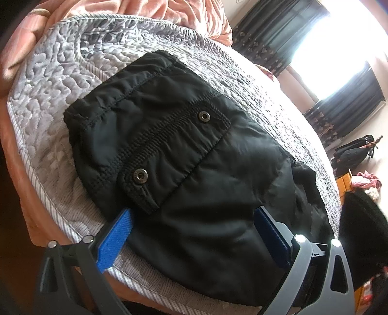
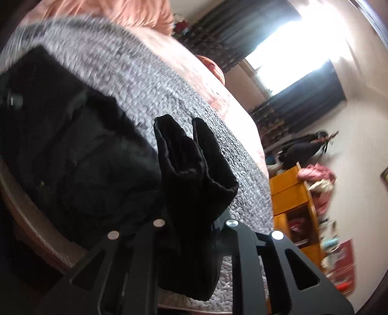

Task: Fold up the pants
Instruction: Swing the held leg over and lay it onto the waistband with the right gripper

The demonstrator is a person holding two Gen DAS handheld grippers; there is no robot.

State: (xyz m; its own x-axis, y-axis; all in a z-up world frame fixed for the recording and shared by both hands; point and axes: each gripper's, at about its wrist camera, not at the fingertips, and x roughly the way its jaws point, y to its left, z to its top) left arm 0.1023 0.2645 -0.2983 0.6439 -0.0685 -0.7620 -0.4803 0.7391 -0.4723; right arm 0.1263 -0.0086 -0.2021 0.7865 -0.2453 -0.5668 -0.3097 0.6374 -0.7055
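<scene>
The black pants lie bunched on the grey quilted bedspread of a bed, near its close edge. The cloth is dull, slightly shiny black, padded-looking, with stitched seams and a gathered elastic band across the middle. I count two metal snap buttons on that band: one farther up, one closer to me.

My left claw sits low over the near part of the pants, its two blue fingers spread wide apart, one on each side of the heap; the left one rests at the fabric's edge over the bedspread, the right one against the dark cloth. Nothing is pinched between them.

My right claw is clamped tight on a hanging piece of the same pants. Its fingers are buried in the fabric, so I cannot see the pads. Above the grip the cloth stands up in two rounded, hemmed lobes; below it a flap hangs down past the bed's edge. The right view is blurred, yet the rest of the pants shows as a dark mass on the bedspread to the left.

A salmon-pink blanket lies bunched at the far side of the bed.
</scene>
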